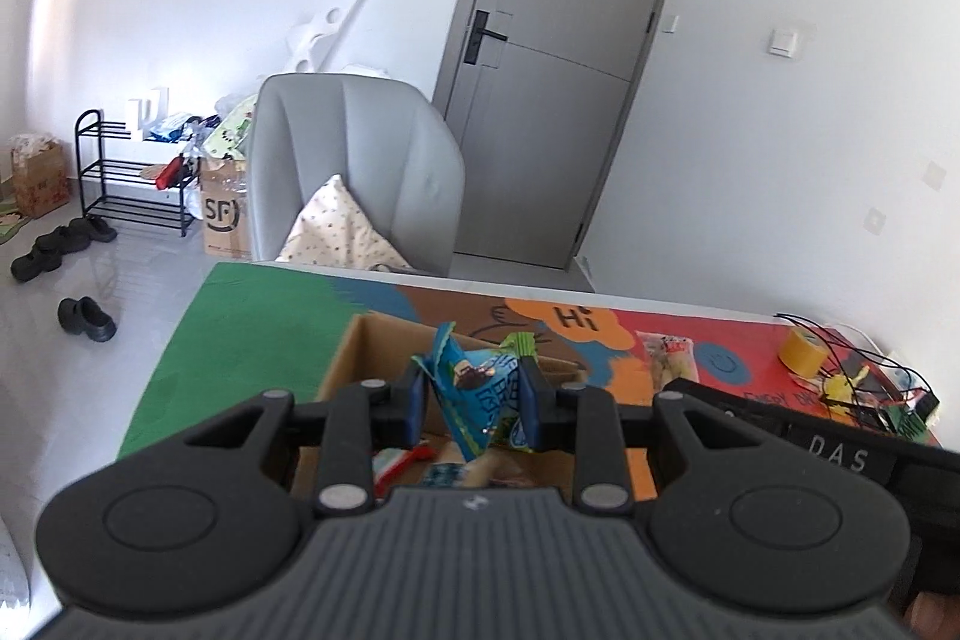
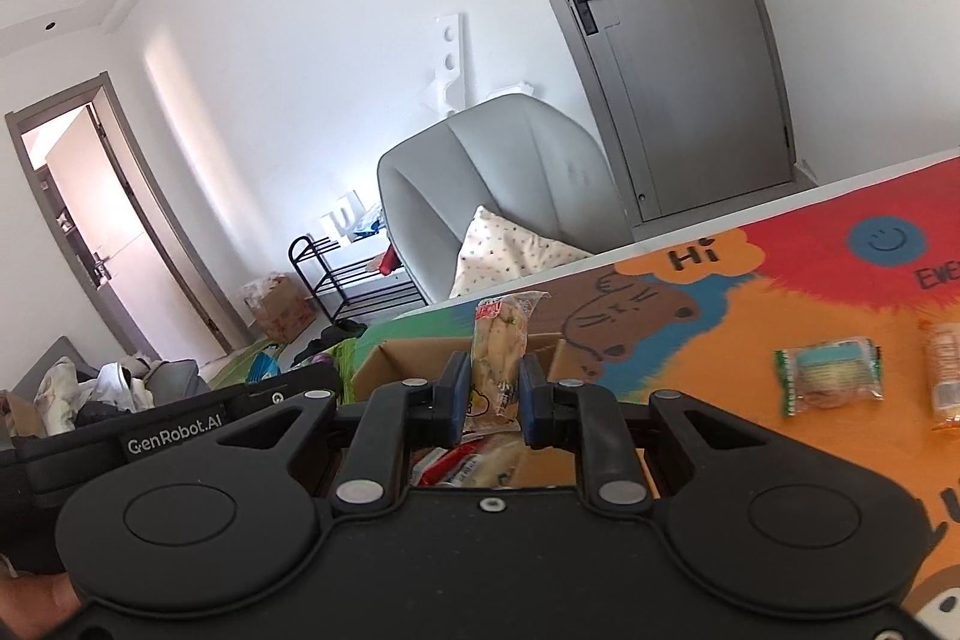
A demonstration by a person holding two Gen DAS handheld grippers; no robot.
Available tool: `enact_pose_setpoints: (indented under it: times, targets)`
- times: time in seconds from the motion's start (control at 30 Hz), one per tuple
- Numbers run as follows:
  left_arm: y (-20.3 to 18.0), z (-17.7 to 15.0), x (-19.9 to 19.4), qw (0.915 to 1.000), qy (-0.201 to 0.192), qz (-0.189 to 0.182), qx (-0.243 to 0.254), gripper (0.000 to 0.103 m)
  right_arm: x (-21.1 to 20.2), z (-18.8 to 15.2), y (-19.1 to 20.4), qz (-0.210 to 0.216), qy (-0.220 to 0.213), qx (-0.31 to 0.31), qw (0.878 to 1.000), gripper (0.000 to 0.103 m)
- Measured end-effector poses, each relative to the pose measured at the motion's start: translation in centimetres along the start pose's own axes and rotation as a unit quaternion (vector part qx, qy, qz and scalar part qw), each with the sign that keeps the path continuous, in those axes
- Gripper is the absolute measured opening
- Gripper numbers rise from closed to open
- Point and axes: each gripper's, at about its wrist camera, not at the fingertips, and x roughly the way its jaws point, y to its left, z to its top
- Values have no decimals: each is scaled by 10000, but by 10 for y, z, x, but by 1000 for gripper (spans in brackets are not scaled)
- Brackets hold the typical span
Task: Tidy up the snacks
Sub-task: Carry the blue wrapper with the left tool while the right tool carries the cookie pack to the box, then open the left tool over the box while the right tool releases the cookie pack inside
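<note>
From the left wrist, the left gripper (image 1: 474, 403) is clamped on a crumpled blue snack packet (image 1: 480, 394), held over the open cardboard box (image 1: 360, 352) on the colourful mat (image 1: 252, 328).

From the right wrist, the right gripper (image 2: 491, 396) pinches a clear-wrapped bread snack (image 2: 498, 358) upright above the same box (image 2: 390, 364); a green-edged packet (image 2: 831, 373) lies on the mat.

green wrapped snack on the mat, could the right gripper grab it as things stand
Probably not yet. The green wrapped snack lies in the open on the mat with nothing over it, but the right gripper is shut on a bread packet above the box, so its jaws are occupied.
</note>
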Motion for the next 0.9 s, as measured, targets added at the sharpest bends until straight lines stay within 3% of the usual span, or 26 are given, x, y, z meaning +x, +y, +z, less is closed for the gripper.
enact_pose_setpoints:
  times: [0.33,0.43,0.57,0.73,0.8,0.83,0.87,0.9]
  targets:
    - [26,14,24,9996,184,50,-217,30,28,7,19,58,154,-91,9998,19]
    - [31,19,29,9993,258,62,-275,33,35,12,24,74,213,-117,9997,19]
    - [41,26,25,9992,160,95,-354,45,42,20,34,155,228,-197,9994,19]
    - [60,31,15,9984,94,266,-487,48,57,21,49,329,348,-250,9985,19]
    - [68,32,11,9979,80,367,-523,49,63,22,53,496,421,-232,9976,24]
    - [71,32,9,9976,82,416,-539,50,64,22,54,561,443,-204,9972,35]
    - [74,33,8,9973,82,459,-561,53,65,23,55,623,456,-170,9969,52]
    - [76,33,6,9970,70,502,-581,55,64,24,55,633,413,-142,9970,59]
